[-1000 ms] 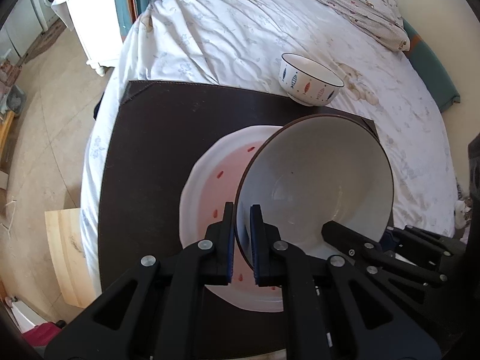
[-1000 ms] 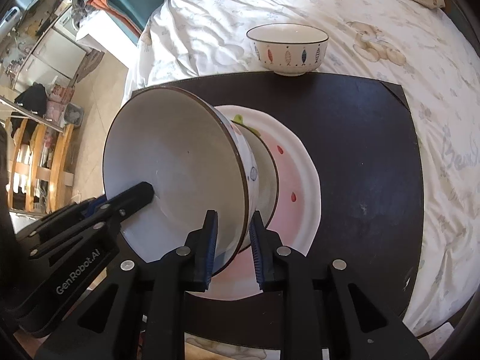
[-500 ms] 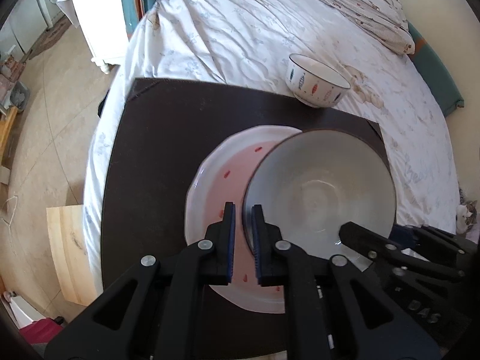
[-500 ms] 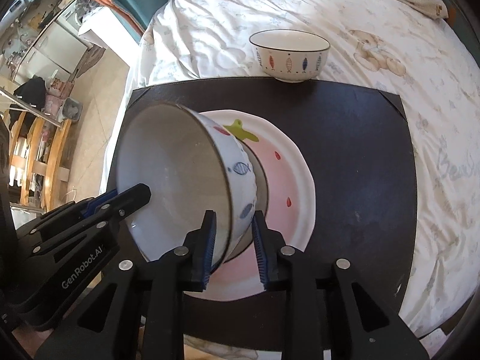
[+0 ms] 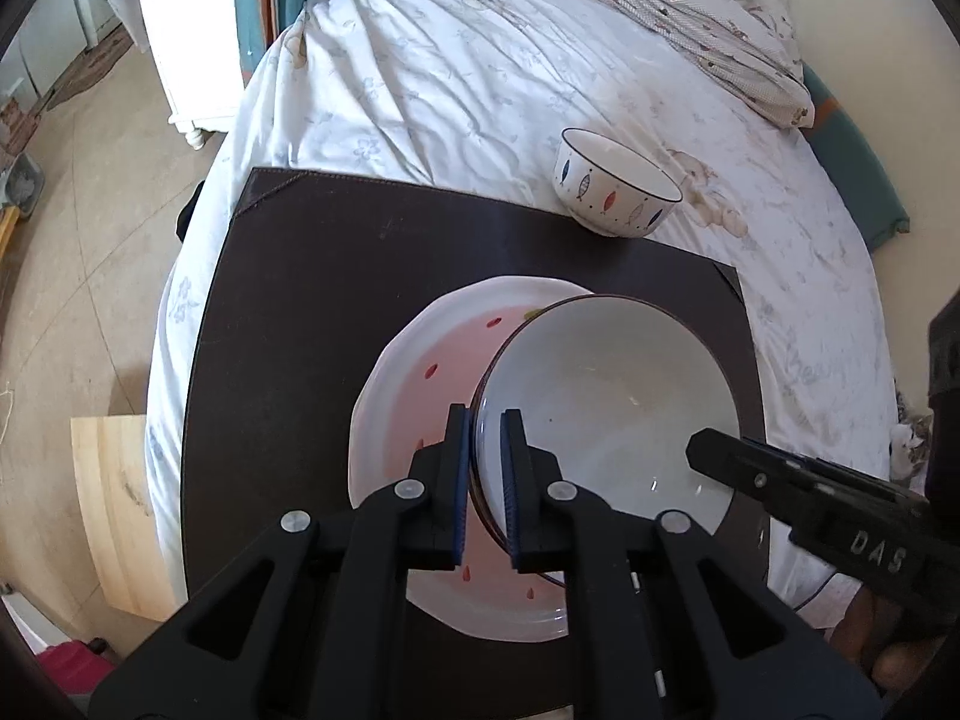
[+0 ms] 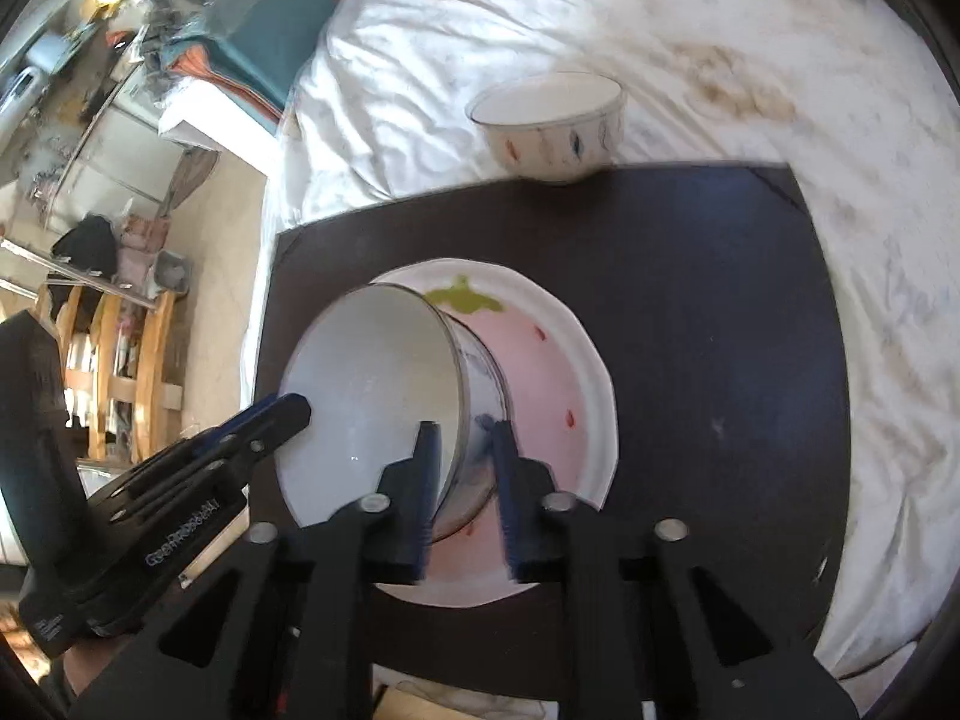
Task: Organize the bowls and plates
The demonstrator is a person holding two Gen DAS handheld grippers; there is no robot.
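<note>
Brown worktop [image 5: 312, 300]: we see a dark, leather-like board lying on a bed [image 5: 450, 90] with a white sheet.

LEFT WRIST VIEW
Left claw [image 5: 483, 414]: closed; we read its blue pads as pinching the near-left rim of the large bowl [image 5: 606, 396], one pad inside and one outside.
Large bowl: white inside with a dark rim, above the right part of the pink plate [image 5: 414, 384].
Pink plate: white rim, pink centre with red marks, lying flat on the worktop.
Second finger [image 5: 720, 456]: a black finger enters from the right edge and lies against the bowl's inner wall.
Small bowl [image 5: 612, 192]: upright, fish pattern on its side, at the far edge of the worktop, well apart from the plate.

RIGHT WRIST VIEW
Picture quality: blurred.
Right claw [image 6: 465, 432]: closed on the large bowl's wall, one finger inside and one against the patterned outside.
Large bowl [image 6: 372, 384]: tilted, its opening turned to the left of the picture and its foot towards the plate; we cannot tell whether the foot touches.
Pink plate [image 6: 552, 384]: beneath and to the right of the bowl, with a green mark near its far rim.
Left claw: at the picture's left, on the opposite rim.
</note>
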